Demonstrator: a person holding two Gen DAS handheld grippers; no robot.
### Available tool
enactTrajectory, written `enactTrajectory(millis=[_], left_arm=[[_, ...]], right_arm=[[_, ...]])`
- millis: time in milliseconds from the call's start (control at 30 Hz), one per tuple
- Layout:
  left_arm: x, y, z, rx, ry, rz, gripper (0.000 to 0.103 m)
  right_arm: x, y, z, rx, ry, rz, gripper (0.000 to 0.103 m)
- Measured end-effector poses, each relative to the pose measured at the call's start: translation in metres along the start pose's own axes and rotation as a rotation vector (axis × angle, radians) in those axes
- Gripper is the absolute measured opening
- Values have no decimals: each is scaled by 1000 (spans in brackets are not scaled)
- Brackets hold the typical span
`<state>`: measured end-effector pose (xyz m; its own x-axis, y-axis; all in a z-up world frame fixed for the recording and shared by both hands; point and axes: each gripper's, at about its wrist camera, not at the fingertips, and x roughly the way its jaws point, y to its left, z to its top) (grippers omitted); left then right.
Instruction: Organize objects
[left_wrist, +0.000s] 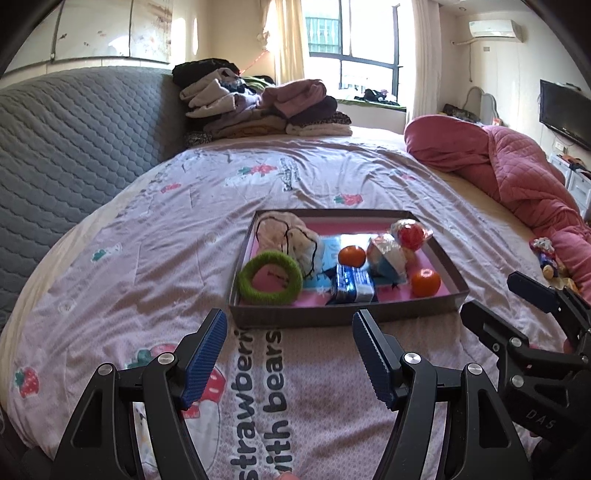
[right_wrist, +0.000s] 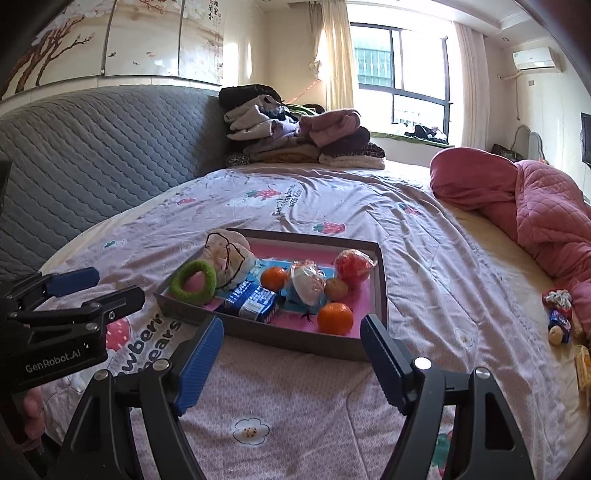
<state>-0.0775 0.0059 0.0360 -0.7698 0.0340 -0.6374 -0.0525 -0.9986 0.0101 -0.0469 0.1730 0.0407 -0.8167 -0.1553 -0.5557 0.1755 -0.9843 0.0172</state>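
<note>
A shallow dark box with a pink floor (left_wrist: 343, 314) (right_wrist: 280, 339) lies on the bed. It holds a green fuzzy ring (left_wrist: 269, 277) (right_wrist: 192, 282), a cream drawstring pouch (left_wrist: 288, 236) (right_wrist: 227, 258), a blue carton (left_wrist: 351, 283) (right_wrist: 251, 301), two oranges (left_wrist: 426, 282) (right_wrist: 334, 318), a wrapped white bun (left_wrist: 386, 254) (right_wrist: 308, 282) and a wrapped red ball (left_wrist: 410, 232) (right_wrist: 352, 264). My left gripper (left_wrist: 290, 332) hovers open just before the box's near wall, with nothing between its blue pads. My right gripper (right_wrist: 293, 338) is open too, empty, at the box's near right corner.
The bed wears a lilac strawberry-print quilt (left_wrist: 147, 266). A grey padded headboard (left_wrist: 74, 140) stands at left, folded clothes (left_wrist: 258, 107) at the back, a pink quilted duvet (left_wrist: 517, 173) at right. Small toys (right_wrist: 559, 317) lie beside the duvet.
</note>
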Motion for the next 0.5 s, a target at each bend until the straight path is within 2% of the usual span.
enactTrajectory(millis=[500], left_arm=[[16,0,-15,-2,23,-12,72]], right_arm=[[10,-7,-19,25,21,-35,76]])
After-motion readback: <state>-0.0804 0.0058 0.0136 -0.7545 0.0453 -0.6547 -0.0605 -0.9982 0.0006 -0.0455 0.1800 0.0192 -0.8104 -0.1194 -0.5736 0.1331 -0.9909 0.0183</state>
